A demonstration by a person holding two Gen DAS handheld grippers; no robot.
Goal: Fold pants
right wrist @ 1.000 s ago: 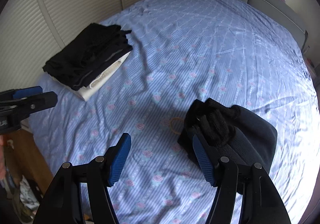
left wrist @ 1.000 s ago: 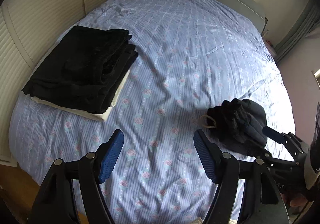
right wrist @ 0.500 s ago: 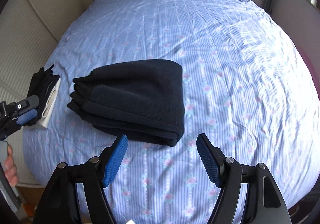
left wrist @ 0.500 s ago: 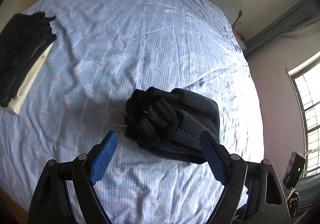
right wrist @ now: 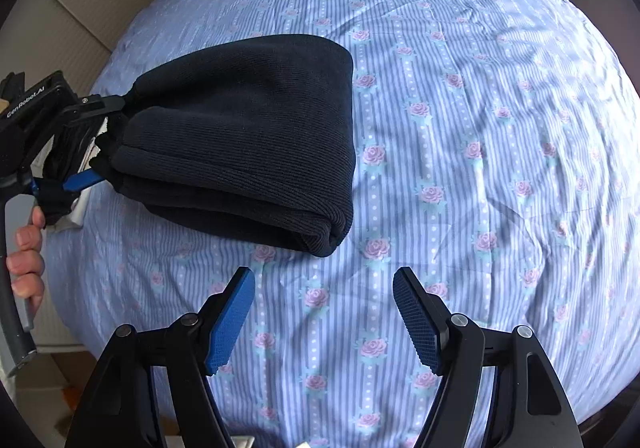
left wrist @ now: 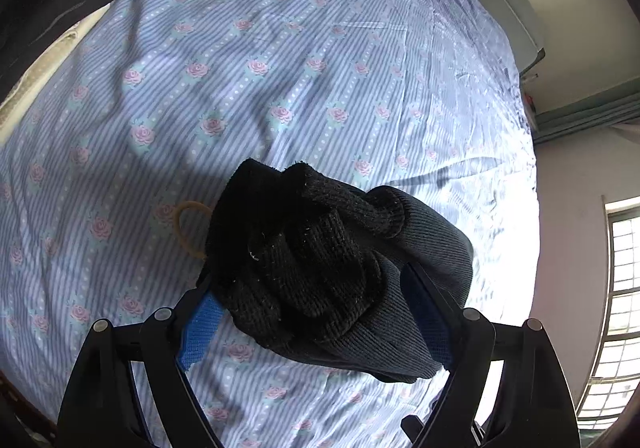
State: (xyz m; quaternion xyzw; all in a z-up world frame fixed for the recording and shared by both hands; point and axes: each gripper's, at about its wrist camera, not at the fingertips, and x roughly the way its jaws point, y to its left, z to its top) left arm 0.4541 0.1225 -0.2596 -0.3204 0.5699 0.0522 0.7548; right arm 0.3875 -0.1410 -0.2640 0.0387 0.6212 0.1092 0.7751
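Note:
A bundle of dark knit pants [left wrist: 328,264] lies folded on the blue flowered bedsheet [left wrist: 280,59]. My left gripper [left wrist: 316,312] is open, with its blue pads on either side of the bundle's near end, the cloth between the jaws. In the right wrist view the same pants [right wrist: 248,135] lie left of centre, with the left gripper [right wrist: 96,143] at their left end. My right gripper [right wrist: 324,312] is open and empty, just short of the pants' near folded corner.
A stack of folded black clothes on a white cloth [left wrist: 48,7] lies at the bed's far left edge. A tan elastic band [left wrist: 188,224] lies on the sheet beside the pants. Grey headboard cushions [left wrist: 492,7] are at the far end, and a window [left wrist: 616,308] at right.
My left gripper has moved forward so the pants bundle now sits between its open jaws. My right gripper has come closer to the pants' other side. The pants have not visibly shifted.

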